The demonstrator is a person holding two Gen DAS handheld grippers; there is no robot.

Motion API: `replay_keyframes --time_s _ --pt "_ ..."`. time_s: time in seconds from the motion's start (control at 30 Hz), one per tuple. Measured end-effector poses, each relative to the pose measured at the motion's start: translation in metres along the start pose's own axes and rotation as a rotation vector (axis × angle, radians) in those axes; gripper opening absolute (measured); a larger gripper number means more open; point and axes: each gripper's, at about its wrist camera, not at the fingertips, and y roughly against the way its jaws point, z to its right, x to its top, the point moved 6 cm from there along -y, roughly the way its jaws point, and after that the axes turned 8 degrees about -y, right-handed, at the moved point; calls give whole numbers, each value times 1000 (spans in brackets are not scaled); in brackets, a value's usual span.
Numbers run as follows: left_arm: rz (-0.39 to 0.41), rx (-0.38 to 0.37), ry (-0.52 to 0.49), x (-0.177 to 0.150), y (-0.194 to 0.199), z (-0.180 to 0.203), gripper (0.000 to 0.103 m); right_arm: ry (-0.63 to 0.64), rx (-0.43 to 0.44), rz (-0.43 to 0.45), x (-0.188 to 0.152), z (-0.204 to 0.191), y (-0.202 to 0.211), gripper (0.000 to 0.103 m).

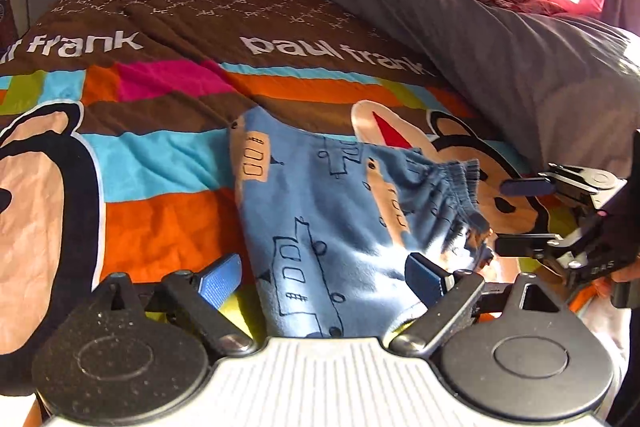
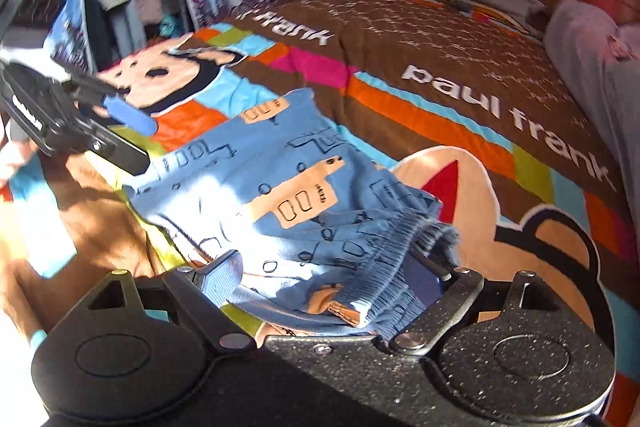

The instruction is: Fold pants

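Blue pants printed with outlined vehicles and tan blocks lie folded on a bed, filling the lower middle of both wrist views. Bedspread under them is striped in orange, turquoise, pink and brown, with cartoon monkey faces and white lettering. Their gathered elastic waistband sits at the lower right of the right wrist view, slightly lifted and rumpled.

Left tool hovers at the bottom of its own view, blue-padded fingers spread wide on either side of the cloth, gripping nothing. Right tool is likewise spread apart, the waistband lying loose between its fingers; whether the right pad touches the fabric is unclear. A grey duvet is heaped along the upper right of the left wrist view
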Motion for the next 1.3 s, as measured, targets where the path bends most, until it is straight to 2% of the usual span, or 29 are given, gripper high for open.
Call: replay_keyframes --time_s 0.1,0.23,0.37,0.5,0.73,0.87,1.3 --pt "-3 45 8 5 -8 -7 98 -168 14 39 4 20 12 90" --pt "-12 56 32 8 -19 -17 99 -363 61 65 6 47 12 92" --pt "-34 62 36 7 -31 -25 99 -430 65 52 3 64 3 92" --pt "-42 35 50 7 -39 -30 99 -502 97 43 -1 77 -6 92" --pt "-43 -55 81 8 -52 -38 99 -682 190 25 -13 106 -24 92" --pt "-42 -100 78 8 -58 -40 99 -704 246 12 -16 110 -32 91" --pt "-51 -208 76 10 -72 -28 99 -738 292 7 -22 114 -53 91"
